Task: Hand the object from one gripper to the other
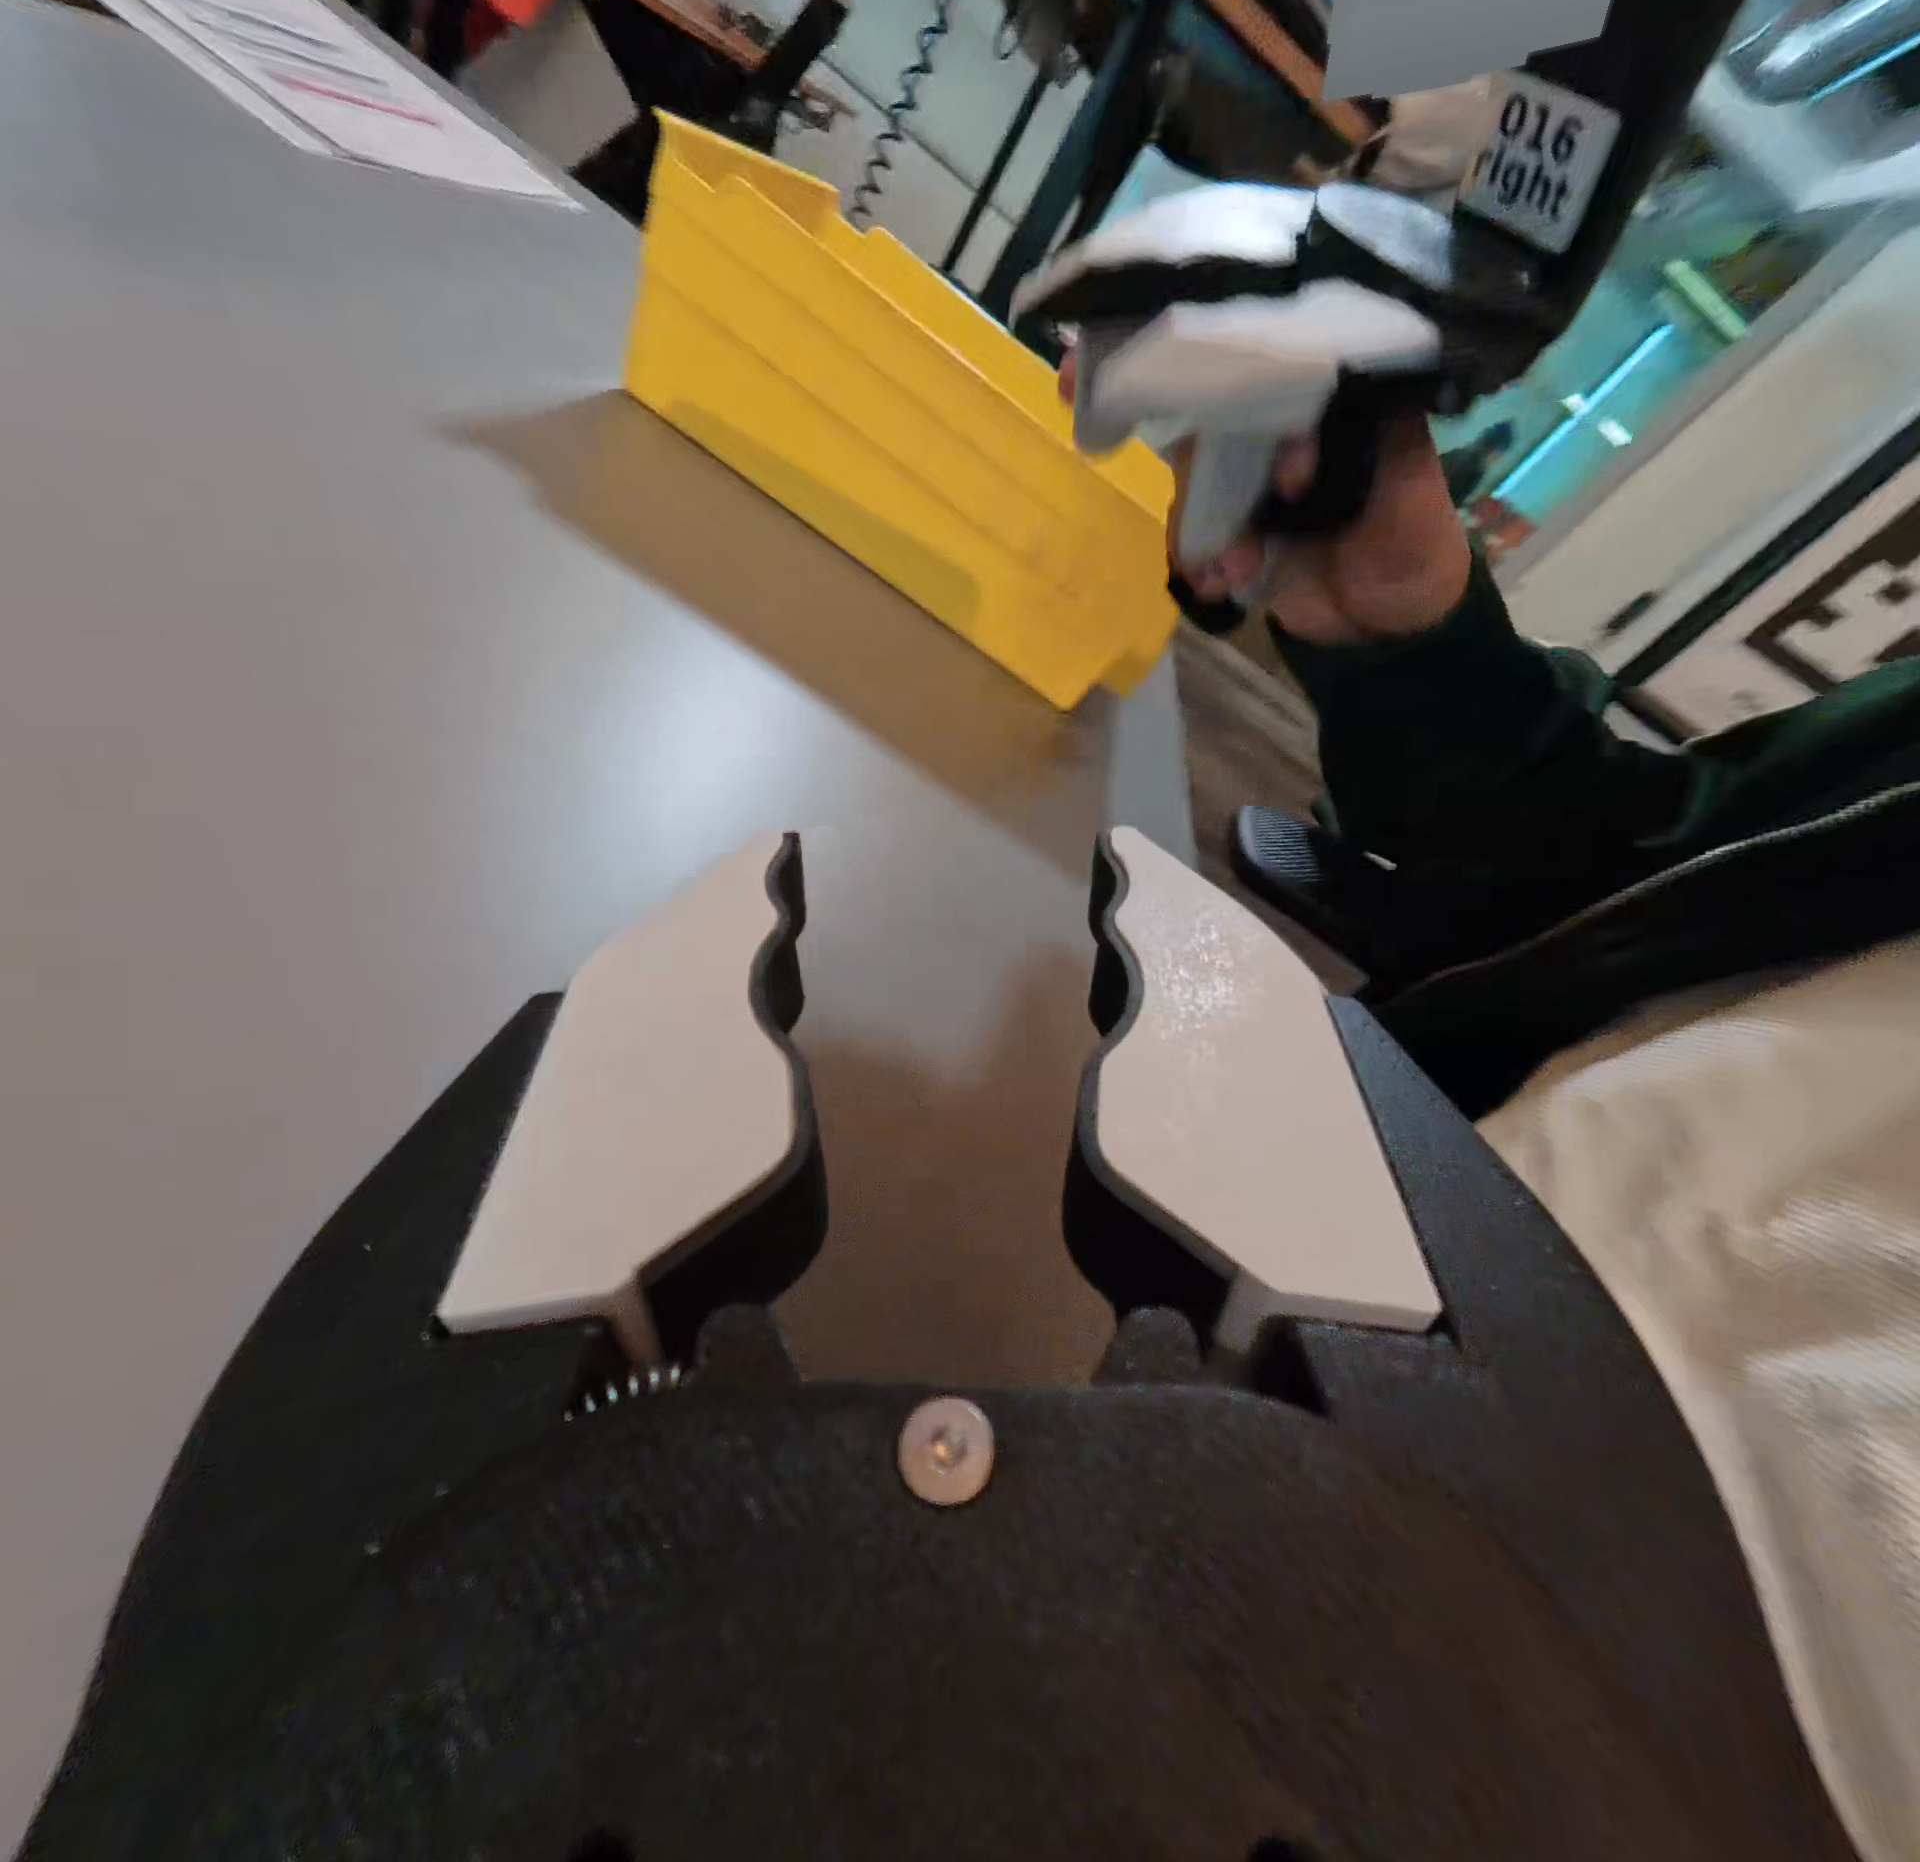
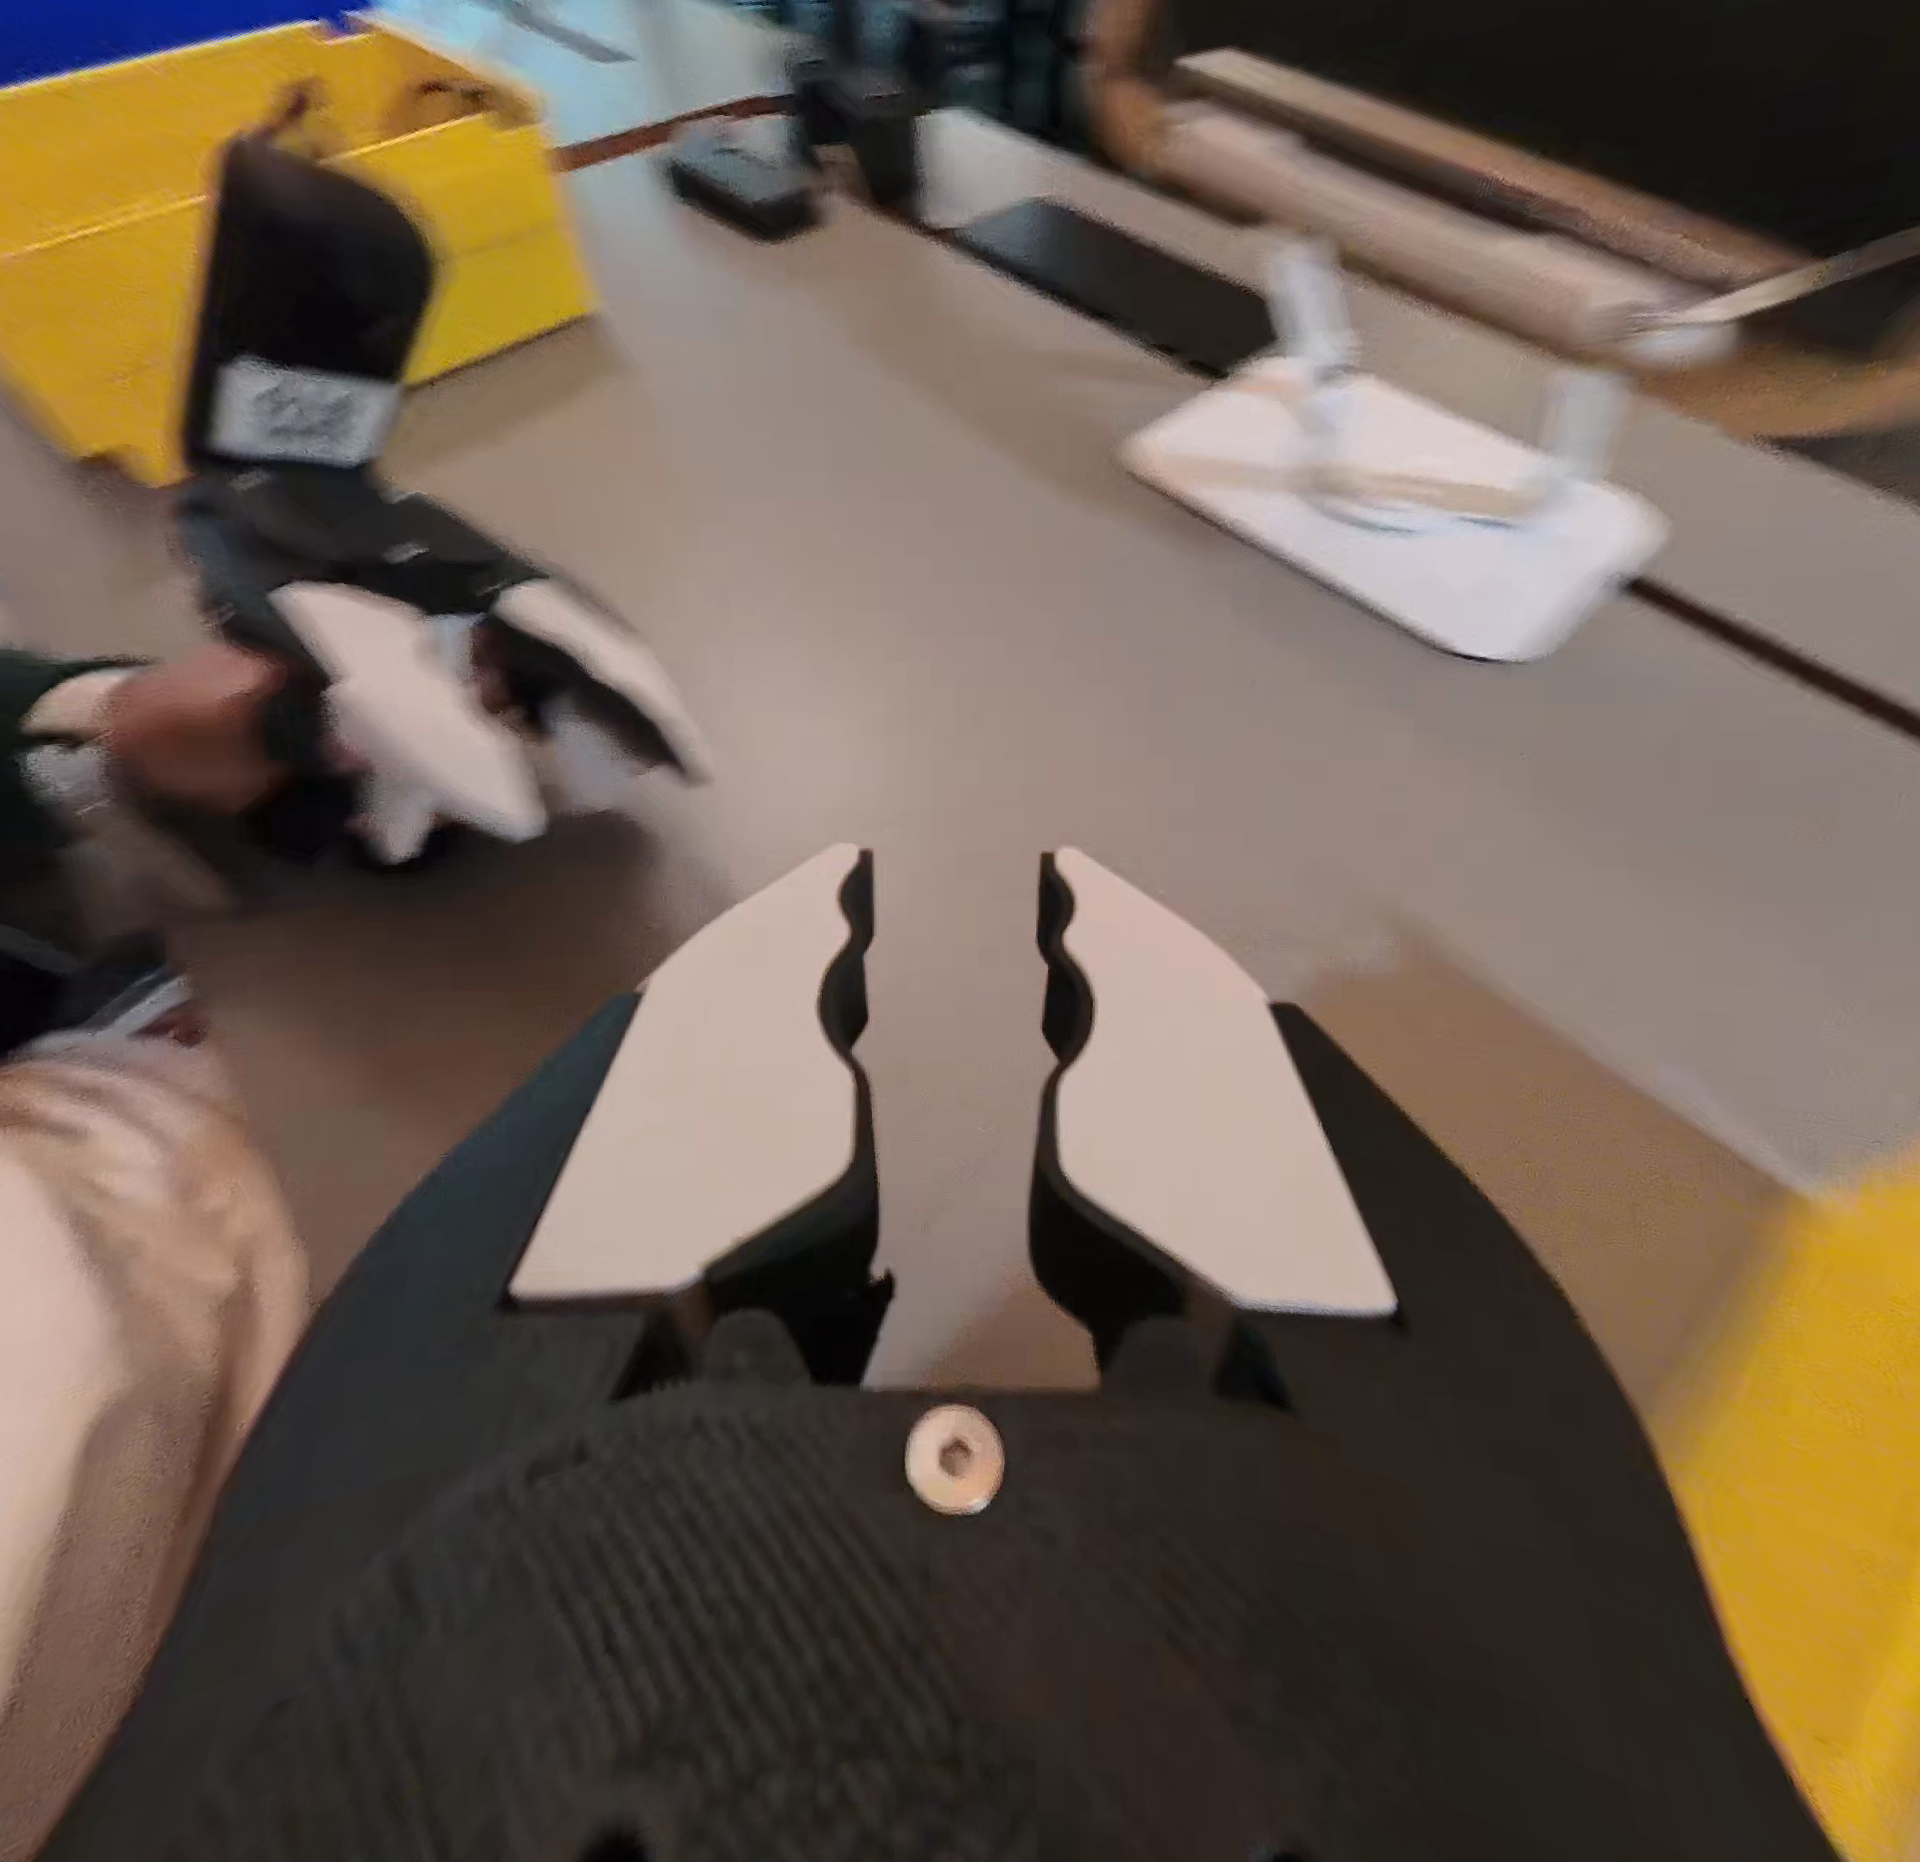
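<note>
Each black ribbed claw (image 1: 948,867) (image 2: 956,862) has grey wavy-edged fingers (image 1: 644,1106) and a silver screw (image 1: 944,1451); sleeve (image 1: 1475,732) dark green.

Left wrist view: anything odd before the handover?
Yes: left gripper and right gripper are both open with nothing between their fingers, so no object is ready to pass. The yellow bin sits upright on the table.

Grey table (image 1: 260,617), yellow bin (image 1: 883,430) on it; cluttered shelving (image 1: 1143,98) behind

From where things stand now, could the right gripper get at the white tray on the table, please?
Probably yes. The right gripper is open and empty, and bare table lies between it and the white tray. Nothing stands in that path, though the tray is ahead and off to one side.
</note>
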Motion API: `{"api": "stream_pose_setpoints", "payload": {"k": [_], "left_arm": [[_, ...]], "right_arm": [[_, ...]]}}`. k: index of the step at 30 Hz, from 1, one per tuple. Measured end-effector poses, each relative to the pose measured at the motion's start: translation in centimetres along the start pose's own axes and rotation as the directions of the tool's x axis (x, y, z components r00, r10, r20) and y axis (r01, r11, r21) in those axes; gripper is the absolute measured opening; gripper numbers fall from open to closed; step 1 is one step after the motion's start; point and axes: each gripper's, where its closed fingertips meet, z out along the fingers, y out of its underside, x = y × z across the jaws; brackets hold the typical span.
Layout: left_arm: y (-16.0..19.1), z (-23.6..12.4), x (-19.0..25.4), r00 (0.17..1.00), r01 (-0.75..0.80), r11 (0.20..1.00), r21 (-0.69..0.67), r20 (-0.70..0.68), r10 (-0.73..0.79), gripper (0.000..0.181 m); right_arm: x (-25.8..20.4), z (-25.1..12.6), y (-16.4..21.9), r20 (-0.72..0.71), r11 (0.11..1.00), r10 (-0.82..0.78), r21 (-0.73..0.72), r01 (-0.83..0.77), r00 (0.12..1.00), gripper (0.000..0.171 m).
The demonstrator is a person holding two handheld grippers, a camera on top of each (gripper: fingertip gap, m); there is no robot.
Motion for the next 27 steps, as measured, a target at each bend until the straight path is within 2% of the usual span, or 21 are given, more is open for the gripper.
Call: {"api": "stream_pose_setpoints", "payload": {"k": [2,3,5,8,11,13,15,18,20,22,25,27], "left_arm": [[-0.9,-1.0,-0.8,0.998,-0.027,0.999,0.035,0.066,0.025,0.055],[-1.4,-1.5,-1.0,0.996,-0.029,0.997,0.067,0.088,0.023,0.057],[-2.4,-2.5,-1.0,0.996,-0.017,0.993,0.116,0.094,0.007,0.061],[-3.1,-3.8,-1.9,0.991,-0.029,0.988,0.152,0.136,0.008,0.060],[-2.5,-4.1,-3.8,0.984,-0.026,0.993,0.116,0.175,0.005,0.058],[-2.4,-4.2,-4.4,0.981,-0.031,0.994,0.106,0.193,0.010,0.056],[-2.7,-4.5,-4.5,0.975,-0.060,0.993,0.103,0.219,0.036,0.055],[-4.2,-5.9,-4.7,0.942,-0.143,0.981,0.130,0.324,0.094,0.055],[-6.4,-8.4,-5.2,0.900,-0.205,0.965,0.166,0.419,0.119,0.055],[-9.8,-12.8,-5.4,0.859,-0.255,0.935,0.246,0.502,0.102,0.054],[-15.2,-22.2,-5.1,0.812,-0.281,0.869,0.408,0.583,-0.011,0.050],[-17.1,-28.9,-4.9,0.778,-0.282,0.837,0.469,0.622,-0.086,0.047]], "right_arm": [[-6.2,3.8,1.7,0.231,0.999,-0.048,0.001,0.049,0.972,0.032],[-9.1,5.2,3.0,0.334,0.997,-0.053,-0.035,0.069,0.941,0.039],[-12.6,6.9,5.4,0.429,0.983,-0.060,-0.131,0.127,0.901,0.039],[-14.1,8.2,6.7,0.422,0.961,-0.181,-0.116,0.251,0.888,0.040],[-13.4,8.9,7.1,0.369,0.952,-0.226,-0.111,0.285,0.901,0.041],[-12.6,8.8,6.7,0.350,0.970,-0.164,-0.111,0.215,0.922,0.041],[-12.1,8.3,5.4,0.357,0.995,-0.052,-0.061,0.079,0.933,0.041],[-11.2,7.0,3.6,0.378,0.992,0.110,0.009,-0.122,0.919,0.039],[-10.6,5.9,2.9,0.376,0.975,0.178,0.055,-0.214,0.909,0.036],[-10.3,4.8,2.5,0.373,0.957,0.213,0.105,-0.269,0.903,0.034],[-10.1,4.1,3.3,0.331,0.967,0.173,0.125,-0.224,0.928,0.033],[-9.8,4.2,3.9,0.290,0.981,0.119,0.111,-0.157,0.950,0.032]]}}
